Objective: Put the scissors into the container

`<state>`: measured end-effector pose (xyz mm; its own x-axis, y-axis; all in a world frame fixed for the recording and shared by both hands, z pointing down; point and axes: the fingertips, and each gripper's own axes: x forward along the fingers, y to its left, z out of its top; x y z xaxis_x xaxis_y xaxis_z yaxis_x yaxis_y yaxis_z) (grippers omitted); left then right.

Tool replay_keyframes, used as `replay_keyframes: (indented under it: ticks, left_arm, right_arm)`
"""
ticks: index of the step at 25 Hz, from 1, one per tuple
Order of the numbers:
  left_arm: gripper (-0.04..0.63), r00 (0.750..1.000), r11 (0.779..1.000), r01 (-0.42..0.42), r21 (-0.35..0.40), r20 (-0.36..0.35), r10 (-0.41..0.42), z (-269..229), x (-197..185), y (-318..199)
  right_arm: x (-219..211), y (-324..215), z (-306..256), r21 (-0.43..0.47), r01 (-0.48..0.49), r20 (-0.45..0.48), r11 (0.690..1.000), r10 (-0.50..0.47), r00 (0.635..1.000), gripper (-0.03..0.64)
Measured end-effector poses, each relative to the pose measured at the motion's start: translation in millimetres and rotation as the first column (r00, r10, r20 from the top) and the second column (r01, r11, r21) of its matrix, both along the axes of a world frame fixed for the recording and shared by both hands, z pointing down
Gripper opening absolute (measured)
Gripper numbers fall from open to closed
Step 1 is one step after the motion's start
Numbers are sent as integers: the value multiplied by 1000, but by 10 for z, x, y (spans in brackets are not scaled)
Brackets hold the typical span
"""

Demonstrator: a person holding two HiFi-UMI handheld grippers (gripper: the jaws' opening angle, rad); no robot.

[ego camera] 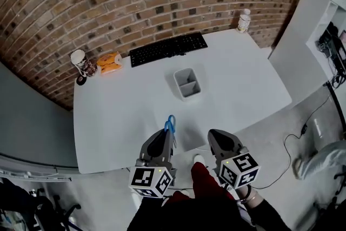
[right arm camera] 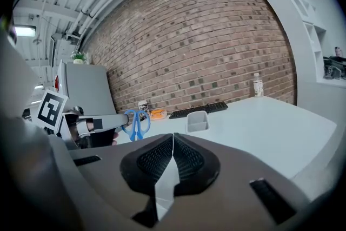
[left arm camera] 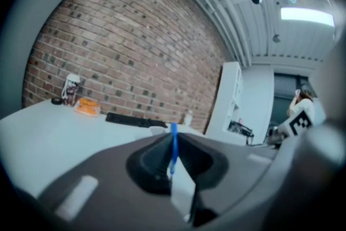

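Blue-handled scissors [ego camera: 170, 124] stick out forward from my left gripper [ego camera: 165, 140], which is shut on them above the near edge of the white table [ego camera: 124, 111]. In the left gripper view the scissors [left arm camera: 173, 146] show edge-on as a thin blue strip between the closed jaws. The right gripper view shows the scissors' handles [right arm camera: 135, 123] held out by the left gripper [right arm camera: 111, 123]. A grey two-compartment container [ego camera: 187, 84] stands mid-table, well ahead of both grippers; it also appears as the container [right arm camera: 197, 121] in the right gripper view. My right gripper [ego camera: 218, 140] is shut with nothing in it.
A black keyboard [ego camera: 168, 48] lies at the table's back. An orange packet [ego camera: 110, 61] and a patterned cup [ego camera: 82, 64] sit at the back left. A small white bottle [ego camera: 244, 20] stands at the back right. Cables [ego camera: 303, 127] lie on the floor to the right.
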<state>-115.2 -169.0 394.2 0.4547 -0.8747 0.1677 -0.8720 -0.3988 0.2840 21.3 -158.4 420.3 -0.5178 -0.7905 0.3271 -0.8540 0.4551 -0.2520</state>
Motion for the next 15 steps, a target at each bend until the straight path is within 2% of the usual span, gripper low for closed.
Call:
replay_keyframes:
  ticks: [15]
  left_arm:
    - [28, 1000, 999, 21, -26, 16, -20, 52, 322, -761]
  right_arm:
    - [203, -724, 153, -47, 55, 15, 997, -55, 998, 9]
